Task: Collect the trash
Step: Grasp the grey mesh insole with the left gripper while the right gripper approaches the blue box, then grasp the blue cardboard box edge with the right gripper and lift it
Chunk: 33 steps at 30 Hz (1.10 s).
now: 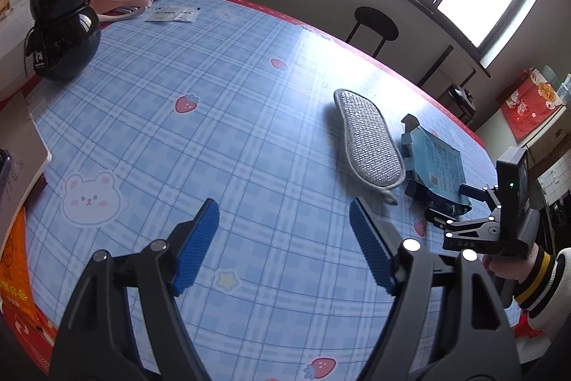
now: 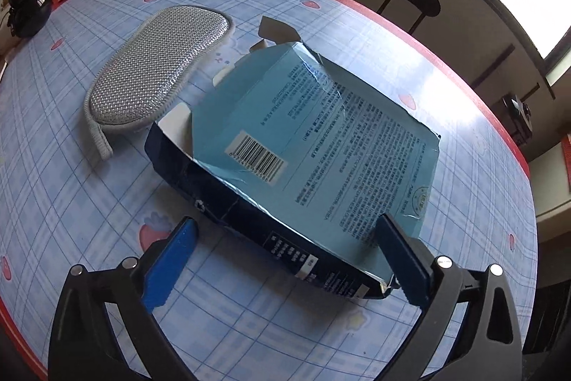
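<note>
Left wrist view: left gripper (image 1: 283, 247) hovers with jaws spread and nothing between them, over the table (image 1: 214, 131); the box (image 1: 437, 166) lies at two o'clock beside the scrubber (image 1: 369, 140).

Right wrist view: right gripper (image 2: 285, 265), jaws wide, straddles the flattened box (image 2: 303, 145) edge. Best to slide lower and pinch the dark side firmly.

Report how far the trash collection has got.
Nothing looks collected yet. The flattened blue box still lies on the table beside the grey pouch. In hand: the right gripper, open, is at the box's near edge, no grip yet. The left gripper hangs open over bare cloth. Left: grasp and bin the box.
</note>
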Each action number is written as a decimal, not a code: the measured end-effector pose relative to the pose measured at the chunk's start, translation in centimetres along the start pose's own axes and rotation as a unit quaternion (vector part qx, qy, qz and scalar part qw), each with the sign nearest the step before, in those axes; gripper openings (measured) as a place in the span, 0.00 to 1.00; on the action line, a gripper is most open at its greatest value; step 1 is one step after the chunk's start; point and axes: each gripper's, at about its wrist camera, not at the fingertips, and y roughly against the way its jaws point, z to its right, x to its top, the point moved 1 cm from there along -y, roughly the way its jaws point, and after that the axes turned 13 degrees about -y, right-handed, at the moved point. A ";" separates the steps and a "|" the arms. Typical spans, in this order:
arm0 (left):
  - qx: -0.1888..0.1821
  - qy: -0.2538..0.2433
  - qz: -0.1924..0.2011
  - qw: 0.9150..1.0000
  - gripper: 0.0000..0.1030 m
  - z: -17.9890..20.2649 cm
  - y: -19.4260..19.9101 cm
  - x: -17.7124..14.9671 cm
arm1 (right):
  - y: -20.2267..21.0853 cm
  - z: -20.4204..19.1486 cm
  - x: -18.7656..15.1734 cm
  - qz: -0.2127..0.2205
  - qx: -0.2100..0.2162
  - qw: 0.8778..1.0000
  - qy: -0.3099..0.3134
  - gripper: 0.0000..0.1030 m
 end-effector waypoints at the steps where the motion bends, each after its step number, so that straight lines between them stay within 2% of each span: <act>1: -0.007 -0.004 -0.004 1.000 0.71 0.5 -0.8 0.4 | 0.1 0.3 0.0 0.000 0.001 1.000 -0.006 0.95; 6: -0.041 -0.012 -0.023 0.999 0.70 2.2 -5.0 2.9 | 0.2 1.5 -0.2 0.001 0.007 1.000 -0.019 0.93; 11: -0.056 -0.006 -0.037 0.998 0.68 3.3 -9.1 5.1 | 0.3 1.9 -0.1 -0.002 0.013 1.000 -0.027 0.93; 14: -0.060 -0.009 -0.041 0.997 0.56 3.6 -11.0 5.9 | 0.3 2.3 0.1 -0.004 0.019 0.999 -0.030 0.93; 16: -0.053 -0.007 -0.044 0.998 0.54 3.4 -12.1 6.5 | 0.5 2.6 0.1 -0.005 0.023 0.999 -0.034 0.93; 19: -0.062 0.005 -0.037 0.997 0.53 2.9 -13.1 7.1 | 0.5 2.7 0.2 -0.005 0.024 0.999 -0.034 0.93; 21: -0.070 -0.001 -0.039 0.997 0.46 3.1 -13.6 7.6 | 0.6 2.7 0.2 -0.003 0.024 0.999 -0.035 0.93; 26: -0.068 -0.028 -0.034 0.997 0.45 4.3 -14.5 8.3 | 0.7 2.6 0.0 0.002 0.022 0.999 -0.040 0.93; 30: -0.070 -0.017 -0.037 0.997 0.33 4.3 -14.9 8.9 | 0.6 2.2 -0.1 -0.001 0.023 0.999 -0.030 0.93; 31: -0.065 -0.022 -0.033 0.997 0.26 4.5 -14.7 9.0 | 0.5 2.0 0.0 -0.004 0.021 0.999 -0.024 0.93; 33: -0.067 -0.034 -0.023 0.997 0.20 4.9 -13.9 9.5 | 0.4 1.7 0.1 -0.011 0.016 1.000 -0.013 0.93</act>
